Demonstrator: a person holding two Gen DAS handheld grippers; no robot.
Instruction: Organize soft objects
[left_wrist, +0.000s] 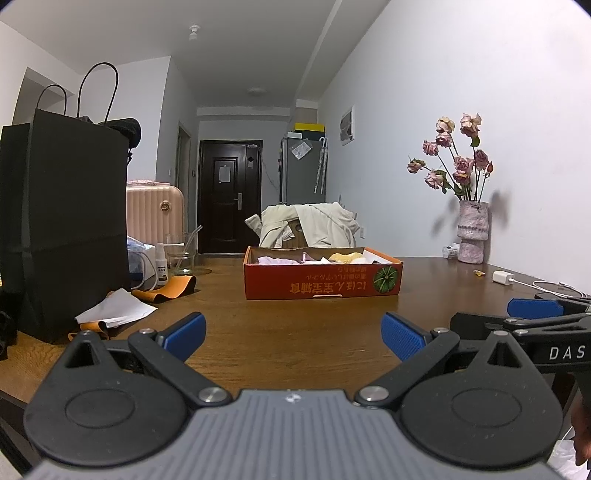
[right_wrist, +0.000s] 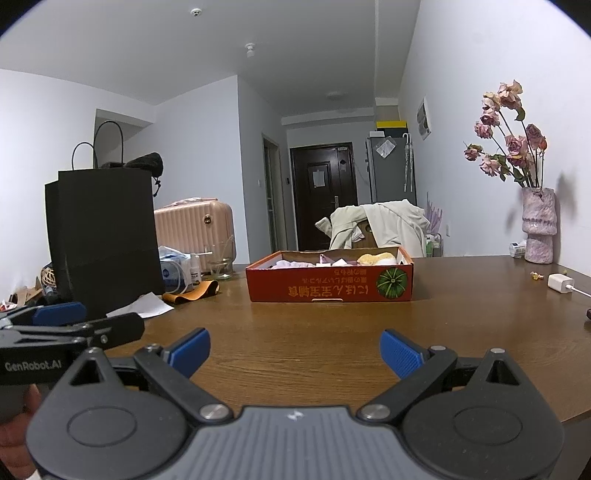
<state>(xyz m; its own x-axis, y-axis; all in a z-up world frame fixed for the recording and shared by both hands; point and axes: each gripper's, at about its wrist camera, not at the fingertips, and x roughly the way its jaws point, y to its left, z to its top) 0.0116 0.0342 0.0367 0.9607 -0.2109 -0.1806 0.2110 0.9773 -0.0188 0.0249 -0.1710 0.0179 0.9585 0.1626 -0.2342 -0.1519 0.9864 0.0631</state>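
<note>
A shallow red cardboard box (left_wrist: 321, 286) (right_wrist: 328, 286) sits in the middle of the brown wooden table (left_wrist: 295, 332) (right_wrist: 295, 332). Inside it lie soft items: pale pink cloth (left_wrist: 275, 260) (right_wrist: 291, 264) and a yellow soft piece (left_wrist: 345, 256) (right_wrist: 373, 258). My left gripper (left_wrist: 293, 334) hovers over the near table, open and holding nothing, well short of the box. My right gripper (right_wrist: 294, 349) is likewise open and bare, beside the left one. Each gripper's blue pad shows at the edge of the other's view.
A tall black paper bag (left_wrist: 70, 225) (right_wrist: 107, 236) stands at the left, with white paper (left_wrist: 114, 310), an orange strap (left_wrist: 168, 290), a glass (left_wrist: 181, 254) and a small bottle near it. A pink vase of dried roses (left_wrist: 472, 232) and a white charger (left_wrist: 502, 277) sit at the right. A chair draped with a beige garment (left_wrist: 310, 221) stands behind the table.
</note>
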